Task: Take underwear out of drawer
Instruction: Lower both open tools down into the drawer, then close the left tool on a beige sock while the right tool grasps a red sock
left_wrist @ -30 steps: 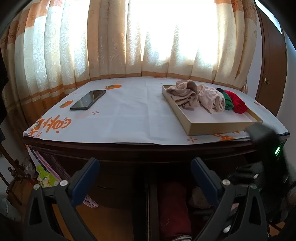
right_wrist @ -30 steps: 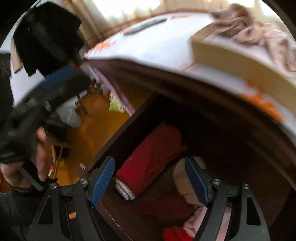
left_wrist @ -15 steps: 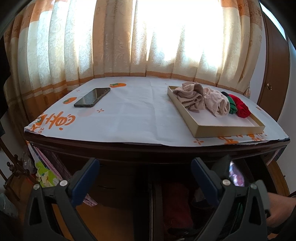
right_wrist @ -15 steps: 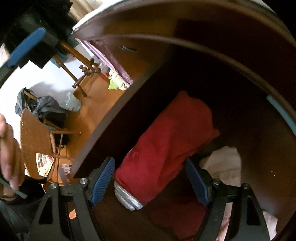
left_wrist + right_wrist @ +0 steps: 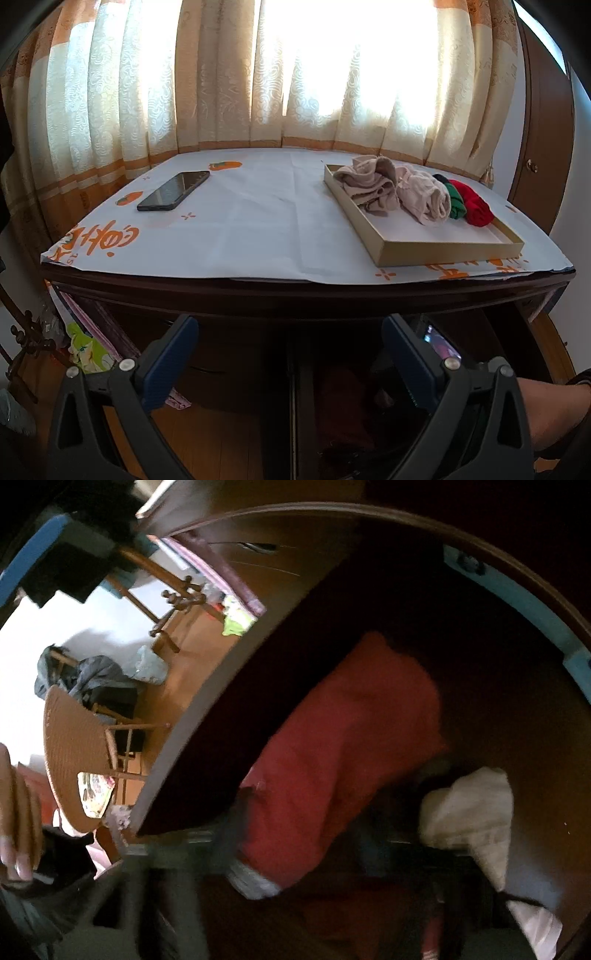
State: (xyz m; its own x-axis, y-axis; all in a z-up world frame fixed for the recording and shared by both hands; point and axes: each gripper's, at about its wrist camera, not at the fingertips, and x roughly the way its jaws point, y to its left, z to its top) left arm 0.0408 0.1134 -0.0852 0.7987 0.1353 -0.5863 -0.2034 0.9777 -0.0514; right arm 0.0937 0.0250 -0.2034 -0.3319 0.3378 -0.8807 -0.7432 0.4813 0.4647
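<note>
Right wrist view: right gripper [image 5: 295,845], blurred, jaws just closing around red underwear [image 5: 343,738] in drawer [image 5: 207,716].
Grip unconfirmed; pinch fully, then lift straight from drawer; left gripper [image 5: 291,354] wide, idle.

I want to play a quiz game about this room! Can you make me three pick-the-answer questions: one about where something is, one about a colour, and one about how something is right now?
1. Where does the phone lie?
A) on the tablecloth, left of the tray
B) inside the tray
C) on the floor

2. What colour is the big folded cloth in the drawer?
A) blue
B) red
C) yellow

3. How do the jaws of the left gripper stand?
A) shut on a sock
B) shut on the phone
C) open, with nothing between them

Answers:
1 A, the phone lies flat on the tablecloth, apart from the tray.
2 B, the cloth shows plain red against the dark wood.
3 C, the two blue pads stand far apart with only the dresser front behind them.
</note>
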